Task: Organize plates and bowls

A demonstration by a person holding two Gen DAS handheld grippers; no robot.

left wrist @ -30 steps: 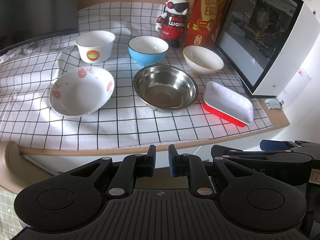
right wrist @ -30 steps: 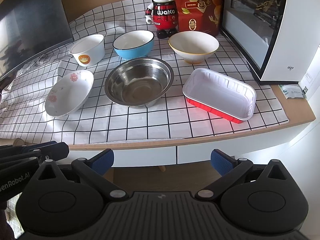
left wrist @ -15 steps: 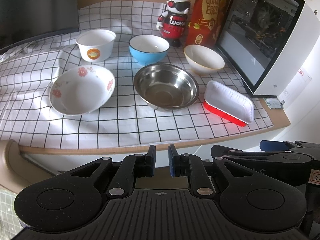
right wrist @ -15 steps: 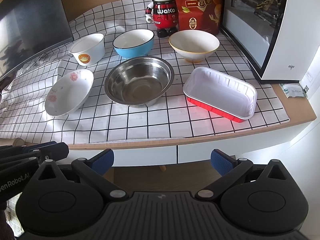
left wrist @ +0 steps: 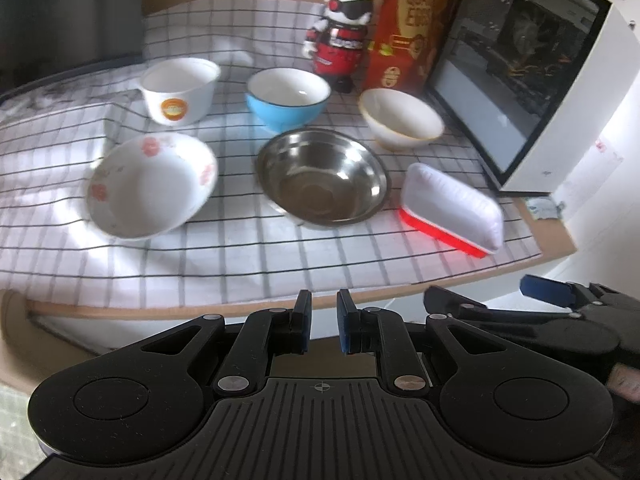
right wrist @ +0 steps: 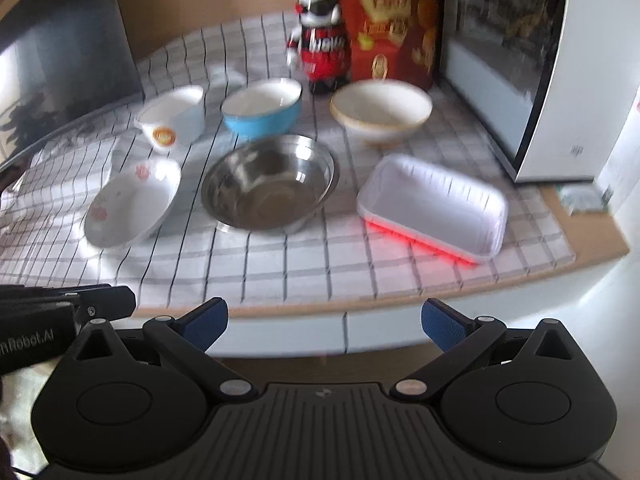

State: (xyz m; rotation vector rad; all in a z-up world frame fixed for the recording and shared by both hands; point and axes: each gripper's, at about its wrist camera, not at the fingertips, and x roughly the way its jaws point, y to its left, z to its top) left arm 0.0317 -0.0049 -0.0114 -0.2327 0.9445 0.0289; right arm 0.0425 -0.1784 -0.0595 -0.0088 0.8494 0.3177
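Since the earlier frames both views have closed in slightly on the counter; no dish has shifted.

Left view: your left gripper [left wrist: 322,322] hangs off the counter edge, jaws nearly pressed together, empty. The floral plate [left wrist: 152,186] lies nearest.

Right view: your right gripper [right wrist: 324,322] holds its jaws spread, empty, facing the steel bowl [right wrist: 270,182] and the tray [right wrist: 434,206].

Judgement: approach step, nothing stacked. Next, open the left jaws and reach for a rim.

Both views motion-blurred, right wrist worse. Lettering on the red snack box [right wrist: 390,20] unreadable; its top is cut by the frame edge. Panda figure [right wrist: 320,36] chest text smeared. White appliance [right wrist: 560,72] runs off the right edge. Small packet [right wrist: 582,200] by bench edge: contents unreadable.
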